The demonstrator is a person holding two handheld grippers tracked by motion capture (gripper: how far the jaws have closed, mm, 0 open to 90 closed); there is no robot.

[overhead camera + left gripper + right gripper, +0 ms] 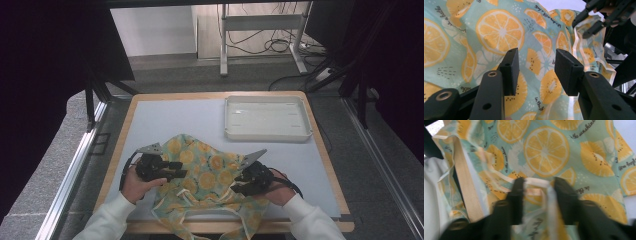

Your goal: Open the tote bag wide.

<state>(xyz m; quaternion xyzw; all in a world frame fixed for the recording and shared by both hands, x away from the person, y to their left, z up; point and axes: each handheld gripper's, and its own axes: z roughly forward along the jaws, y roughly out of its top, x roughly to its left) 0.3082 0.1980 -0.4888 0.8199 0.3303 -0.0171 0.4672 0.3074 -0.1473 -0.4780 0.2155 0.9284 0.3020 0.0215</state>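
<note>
A person sits at the near side of the tabletop, with a claw in each hand. White sleeves come in from the near edge.

A thin cloth with orange and lemon slices printed on a pale green ground lies crumpled on the near middle of the grey mat. It looks like an apron or a bag, but I cannot tell which. Part of it hangs over the near edge of the tabletop. It has pale cream straps sewn along its edges.

The left claw is at the left side of the cloth. Its jaws are spread apart and hold nothing, and in the left gripper view the cloth lies just past them. The other claw shows far off at the top right of that view, above a cream-edged fold.

The right claw is at the right side of the cloth. In the right gripper view, which is blurry, a cream strap runs across between its jaws. The jaws stand apart on each side of the strap and do not pinch it.

A white plastic tray sits on the far right part of the tabletop, well apart from the cloth.
</note>
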